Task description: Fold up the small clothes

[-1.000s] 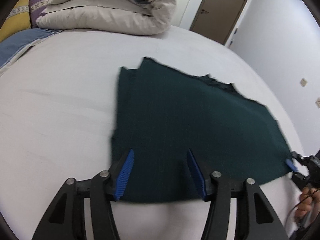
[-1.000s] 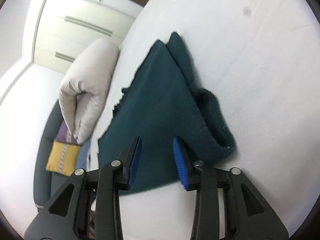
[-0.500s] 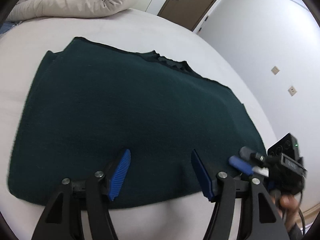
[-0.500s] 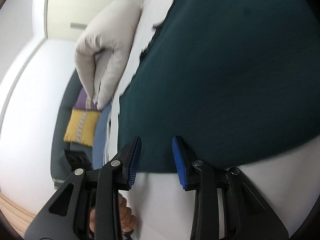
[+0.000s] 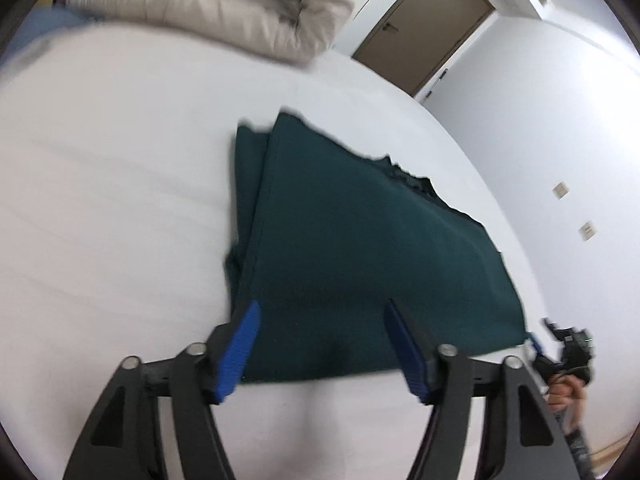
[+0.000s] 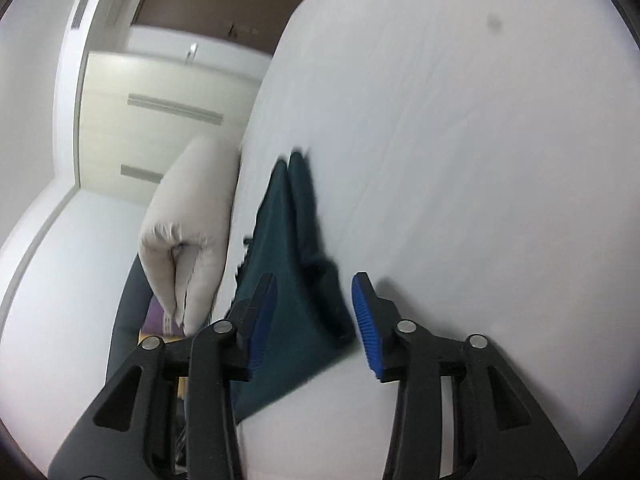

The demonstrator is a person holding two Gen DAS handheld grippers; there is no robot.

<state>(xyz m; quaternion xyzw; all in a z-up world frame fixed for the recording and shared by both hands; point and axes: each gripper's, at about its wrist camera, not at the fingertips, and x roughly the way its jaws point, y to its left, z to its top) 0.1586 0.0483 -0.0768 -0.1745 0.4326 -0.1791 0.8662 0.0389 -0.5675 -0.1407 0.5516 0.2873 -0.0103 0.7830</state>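
Observation:
A dark green folded garment [image 5: 360, 256] lies flat on the white bed [image 5: 112, 208]. It also shows in the right wrist view [image 6: 288, 280] as a narrow folded shape. My left gripper [image 5: 320, 336] is open and empty, its blue pads hovering over the garment's near edge. My right gripper [image 6: 312, 312] is open and empty, just above the garment's near end. The right gripper also shows in the left wrist view [image 5: 560, 348] at the garment's right corner.
A rolled beige duvet [image 5: 224, 4] lies at the head of the bed, also in the right wrist view [image 6: 188, 232]. A brown door [image 5: 420, 20] and white walls stand beyond. A yellow and purple cushion [image 6: 160, 324] lies past the bed edge.
Both grippers have pulled back from the garment, which now looks smaller and farther away. The right gripper's jaws have opened wider. The garment lies as before.

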